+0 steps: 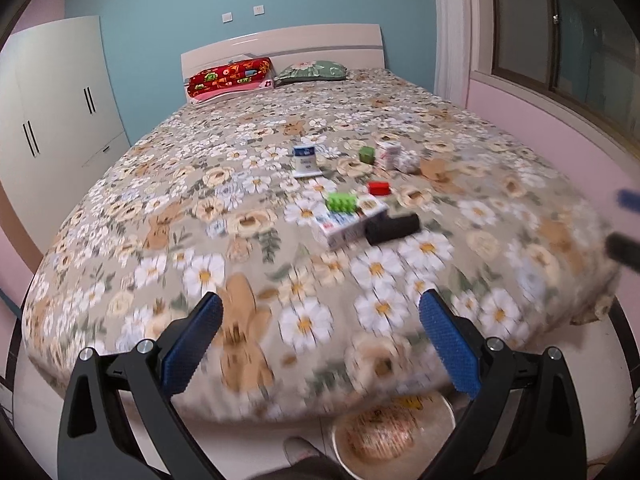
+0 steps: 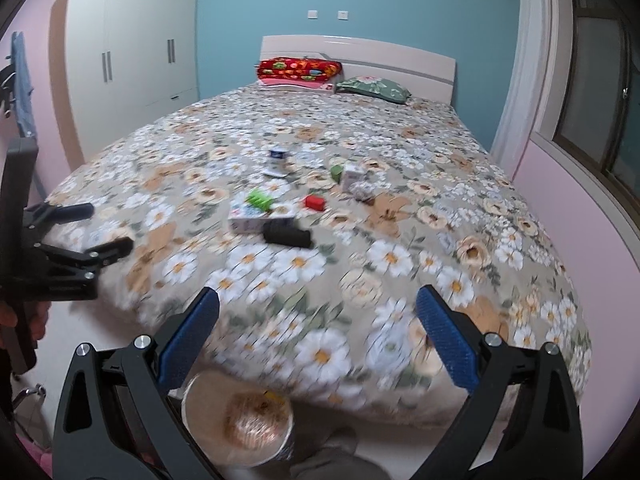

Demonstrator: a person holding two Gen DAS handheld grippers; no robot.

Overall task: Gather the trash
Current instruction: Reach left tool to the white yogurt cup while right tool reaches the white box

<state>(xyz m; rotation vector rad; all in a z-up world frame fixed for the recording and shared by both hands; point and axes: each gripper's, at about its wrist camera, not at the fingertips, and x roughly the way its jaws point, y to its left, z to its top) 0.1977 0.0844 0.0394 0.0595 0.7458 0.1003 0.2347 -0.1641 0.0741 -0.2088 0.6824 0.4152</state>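
- We hold the left gripper and right gripper over the near edge of the bed, fingers spread wide, both empty.
- The trash lies mid-bed, uncollected: a white carton touching a black object, a green piece, a red block, further small boxes beyond.
- A bin on the floor below holds something crumpled; we judge most collecting remains.
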